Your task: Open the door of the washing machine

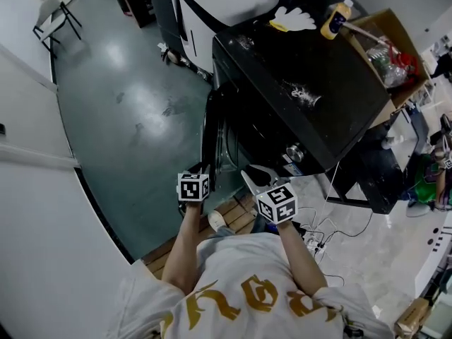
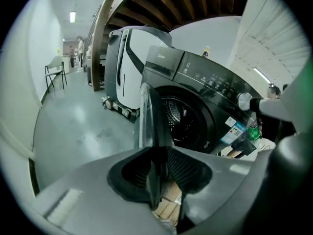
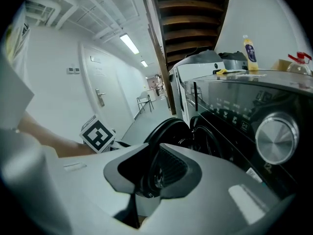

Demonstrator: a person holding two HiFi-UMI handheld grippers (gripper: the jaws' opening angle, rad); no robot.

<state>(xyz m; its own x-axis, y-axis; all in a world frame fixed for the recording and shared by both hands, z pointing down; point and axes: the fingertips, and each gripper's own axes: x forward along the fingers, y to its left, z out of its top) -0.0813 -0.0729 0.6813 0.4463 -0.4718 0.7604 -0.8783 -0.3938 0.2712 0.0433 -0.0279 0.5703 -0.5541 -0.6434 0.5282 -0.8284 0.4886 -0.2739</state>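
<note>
- The left gripper (image 2: 159, 171) is low, in front of the machine and at the left of the head view. Its jaws have drawn in around the free edge of the door (image 2: 147, 112), which runs down between them. One pad seems to press on the edge, while a sliver of floor shows beside the other, so I judge the hold to be light.
- The door stands well open. It is swung out to the left of the drum opening (image 2: 182, 121) and is seen nearly edge-on from the left gripper view.
- By the look of it, the door is stiff and fairly heavy, with a glass bowl in a smooth dark rim. It can only turn on its hinge, so any pull should follow that arc rather than go straight back.
- The free edge, opposite the hinge, gives the most leverage and is the right place to hold. The smooth rim could slip out of a loose pinch.
- The right gripper (image 3: 154, 174) hangs just right of the left one. Its jaws are partly apart with nothing between them, and the door's round inner face shows beyond the gap.
- The washing machine (image 1: 304, 83) is black, with a silver knob (image 3: 277, 133) on its panel.
- At the far right of its top stand a yellow bottle (image 1: 336, 18) and a cardboard box (image 1: 399, 30).
</note>
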